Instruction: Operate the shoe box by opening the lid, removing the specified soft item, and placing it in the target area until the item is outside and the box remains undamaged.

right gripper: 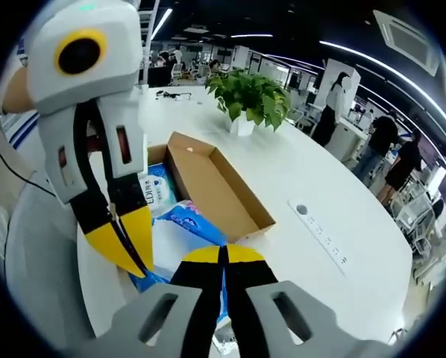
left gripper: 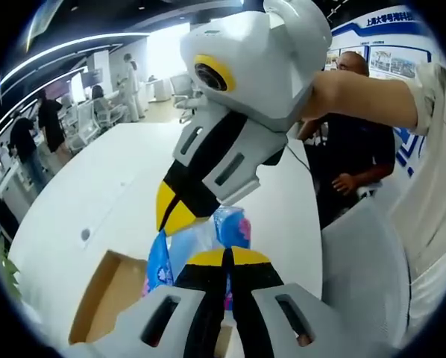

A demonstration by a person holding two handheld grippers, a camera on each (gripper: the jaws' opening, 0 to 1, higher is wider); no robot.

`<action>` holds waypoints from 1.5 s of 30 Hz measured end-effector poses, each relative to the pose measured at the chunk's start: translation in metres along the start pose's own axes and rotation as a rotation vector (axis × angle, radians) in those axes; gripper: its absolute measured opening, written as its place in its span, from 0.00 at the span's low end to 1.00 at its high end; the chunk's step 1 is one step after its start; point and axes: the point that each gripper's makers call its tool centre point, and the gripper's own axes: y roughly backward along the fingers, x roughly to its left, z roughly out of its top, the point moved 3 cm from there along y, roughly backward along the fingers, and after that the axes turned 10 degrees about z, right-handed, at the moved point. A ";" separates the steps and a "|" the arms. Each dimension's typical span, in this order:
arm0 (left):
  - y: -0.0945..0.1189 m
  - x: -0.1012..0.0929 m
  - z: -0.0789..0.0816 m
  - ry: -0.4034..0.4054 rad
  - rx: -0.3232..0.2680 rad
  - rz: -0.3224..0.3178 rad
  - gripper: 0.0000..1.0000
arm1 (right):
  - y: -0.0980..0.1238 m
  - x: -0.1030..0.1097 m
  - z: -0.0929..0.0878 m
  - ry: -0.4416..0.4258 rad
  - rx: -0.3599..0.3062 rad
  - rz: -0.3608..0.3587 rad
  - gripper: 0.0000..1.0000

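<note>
Blue-and-white plastic, a soft pack [left gripper: 208, 242], sits pinched between two hand-held tools in the left gripper view: the left gripper [left gripper: 227, 257] has its yellow-tipped jaws closed together on the pack's near edge, while the right gripper [left gripper: 180, 212] reaches down from above and meets the pack's top. A cardboard shoe box [left gripper: 104, 294] lies open on the white table [left gripper: 96, 194] beneath.

From the right gripper view, the right gripper's [right gripper: 224, 255] jaws are pressed together on the soft pack [right gripper: 189, 220], beside the left gripper [right gripper: 126, 239]. Its printing (too blurred to read) stays illegible. The shoe box [right gripper: 215, 186] lies open behind it, and a potted plant [right gripper: 249, 97] stands beyond.
</note>
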 end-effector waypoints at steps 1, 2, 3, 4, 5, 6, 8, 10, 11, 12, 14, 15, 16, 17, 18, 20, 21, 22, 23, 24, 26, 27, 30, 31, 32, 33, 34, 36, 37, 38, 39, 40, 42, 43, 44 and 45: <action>-0.002 -0.001 0.002 -0.005 0.000 -0.004 0.00 | 0.002 -0.001 -0.002 -0.002 0.002 -0.003 0.00; -0.005 -0.002 0.003 -0.008 -0.001 -0.007 0.00 | 0.004 -0.002 -0.003 -0.003 0.005 -0.007 0.00; -0.008 -0.003 0.006 -0.011 -0.006 -0.014 0.00 | 0.008 -0.004 -0.006 -0.007 0.007 -0.013 0.00; -0.010 -0.004 0.008 -0.013 -0.008 -0.018 0.00 | 0.010 -0.006 -0.007 -0.009 0.008 -0.015 0.00; -0.013 -0.006 0.012 -0.017 -0.015 -0.022 0.00 | 0.013 -0.008 -0.009 -0.017 0.006 -0.018 0.00; -0.015 -0.007 0.014 -0.021 -0.020 -0.025 0.00 | 0.015 -0.009 -0.010 -0.022 0.005 -0.021 0.00; -0.020 -0.009 0.020 -0.023 -0.027 -0.035 0.00 | 0.019 -0.012 -0.014 -0.034 0.002 -0.029 0.00; -0.025 -0.010 0.024 -0.027 -0.032 -0.042 0.00 | 0.024 -0.015 -0.018 -0.042 0.003 -0.035 0.00; -0.027 -0.012 0.025 -0.031 -0.032 -0.045 0.00 | 0.026 -0.016 -0.020 -0.045 0.005 -0.038 0.00; -0.030 -0.013 0.027 -0.035 -0.035 -0.049 0.00 | 0.028 -0.018 -0.023 -0.048 0.006 -0.039 0.00; -0.035 -0.015 0.031 -0.039 -0.039 -0.056 0.00 | 0.032 -0.020 -0.026 -0.055 0.005 -0.041 0.00; -0.036 -0.016 0.032 -0.039 -0.042 -0.056 0.00 | 0.034 -0.022 -0.028 -0.061 0.007 -0.044 0.00; -0.039 -0.017 0.034 -0.038 -0.044 -0.060 0.00 | 0.036 -0.023 -0.030 -0.064 0.007 -0.046 0.00; -0.040 -0.017 0.034 -0.037 -0.045 -0.061 0.00 | 0.038 -0.025 -0.033 -0.070 0.007 -0.048 0.00; -0.043 -0.018 0.035 -0.038 -0.045 -0.067 0.00 | 0.039 -0.026 -0.034 -0.072 0.007 -0.049 0.00; -0.047 -0.021 0.037 -0.040 -0.043 -0.071 0.00 | 0.042 -0.028 -0.039 -0.080 0.011 -0.052 0.00; -0.050 -0.023 0.039 -0.046 -0.044 -0.076 0.00 | 0.044 -0.029 -0.041 -0.083 0.014 -0.053 0.00; -0.052 -0.023 0.040 -0.046 -0.045 -0.077 0.00 | 0.045 -0.029 -0.043 -0.084 0.016 -0.053 0.00; -0.056 -0.025 0.042 -0.048 -0.047 -0.080 0.00 | 0.046 -0.030 -0.044 -0.085 0.017 -0.053 0.00; -0.058 -0.025 0.044 -0.048 -0.050 -0.080 0.00 | 0.048 -0.032 -0.047 -0.089 0.019 -0.054 0.00; -0.063 -0.028 0.048 -0.050 -0.055 -0.083 0.00 | 0.050 -0.033 -0.051 -0.097 0.020 -0.055 0.00; -0.065 -0.029 0.049 -0.052 -0.056 -0.086 0.00 | 0.051 -0.034 -0.052 -0.098 0.023 -0.056 0.00; -0.074 -0.032 0.053 -0.058 -0.062 -0.094 0.00 | 0.056 -0.038 -0.060 -0.106 0.029 -0.056 0.00; -0.076 -0.033 0.053 -0.061 -0.062 -0.096 0.00 | 0.057 -0.039 -0.062 -0.111 0.030 -0.055 0.00; -0.079 -0.034 0.054 -0.068 -0.064 -0.095 0.00 | 0.059 -0.041 -0.065 -0.114 0.033 -0.055 0.00; -0.081 -0.034 0.055 -0.072 -0.063 -0.096 0.00 | 0.060 -0.042 -0.067 -0.117 0.034 -0.055 0.00; -0.083 -0.035 0.055 -0.075 -0.064 -0.096 0.00 | 0.062 -0.044 -0.070 -0.121 0.038 -0.058 0.00; -0.089 -0.035 0.056 -0.081 -0.066 -0.099 0.00 | 0.064 -0.047 -0.074 -0.132 0.040 -0.059 0.00; -0.092 -0.036 0.057 -0.080 -0.065 -0.102 0.00 | 0.066 -0.048 -0.077 -0.135 0.043 -0.059 0.00; -0.095 -0.036 0.057 -0.081 -0.064 -0.105 0.00 | 0.067 -0.049 -0.080 -0.140 0.045 -0.060 0.00; -0.098 -0.037 0.058 -0.083 -0.063 -0.108 0.00 | 0.068 -0.051 -0.083 -0.143 0.049 -0.062 0.00; -0.100 -0.037 0.058 -0.086 -0.063 -0.109 0.00 | 0.068 -0.052 -0.085 -0.146 0.052 -0.061 0.00; -0.106 -0.037 0.059 -0.086 -0.065 -0.111 0.00 | 0.070 -0.054 -0.091 -0.152 0.059 -0.063 0.00; -0.108 -0.038 0.060 -0.085 -0.066 -0.113 0.00 | 0.070 -0.055 -0.092 -0.154 0.060 -0.064 0.00; -0.112 -0.039 0.061 -0.085 -0.069 -0.116 0.00 | 0.071 -0.056 -0.095 -0.159 0.063 -0.064 0.00; -0.115 -0.040 0.062 -0.085 -0.072 -0.120 0.00 | 0.071 -0.057 -0.098 -0.164 0.065 -0.065 0.00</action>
